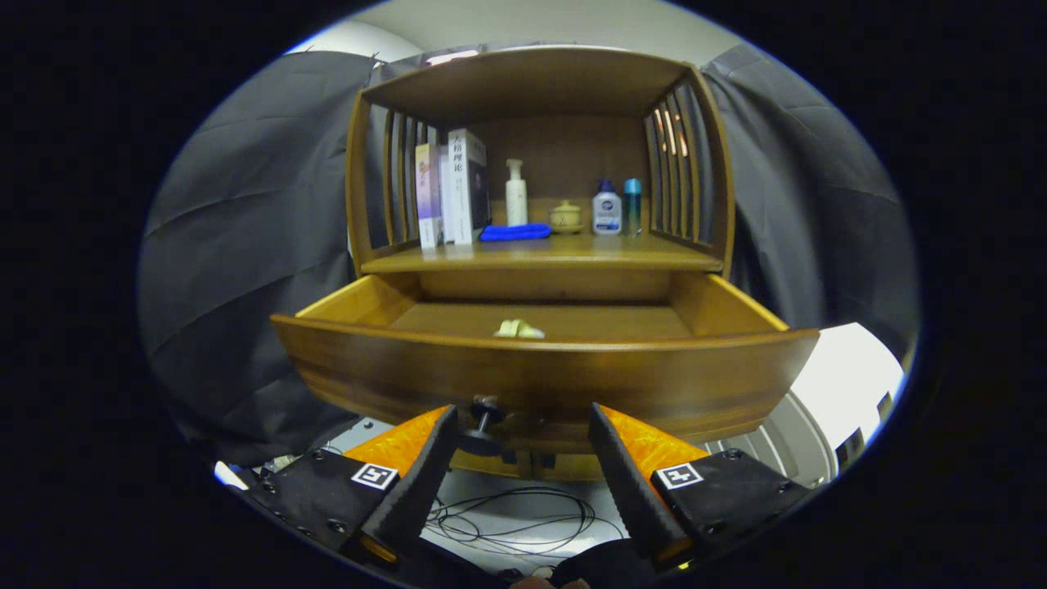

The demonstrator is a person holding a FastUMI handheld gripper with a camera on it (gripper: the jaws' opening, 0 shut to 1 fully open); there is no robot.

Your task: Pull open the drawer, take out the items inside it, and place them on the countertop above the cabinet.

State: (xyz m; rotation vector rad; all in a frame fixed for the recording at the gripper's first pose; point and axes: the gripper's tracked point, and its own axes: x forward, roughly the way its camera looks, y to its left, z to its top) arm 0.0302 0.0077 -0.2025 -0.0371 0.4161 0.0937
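The gripper [519,421] had its fingers spread, empty, with the drawer [544,372] knob [483,421] between them. Beyond the fingers, inside the open drawer, lay a small pale item [518,330]; it looked light and soft, best pinched across its middle.

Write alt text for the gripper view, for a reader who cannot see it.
A wooden drawer stands pulled open with a small pale item inside. The gripper sits just before its front, jaws open, the knob between them. The shelf above holds books, bottles and a blue cloth.
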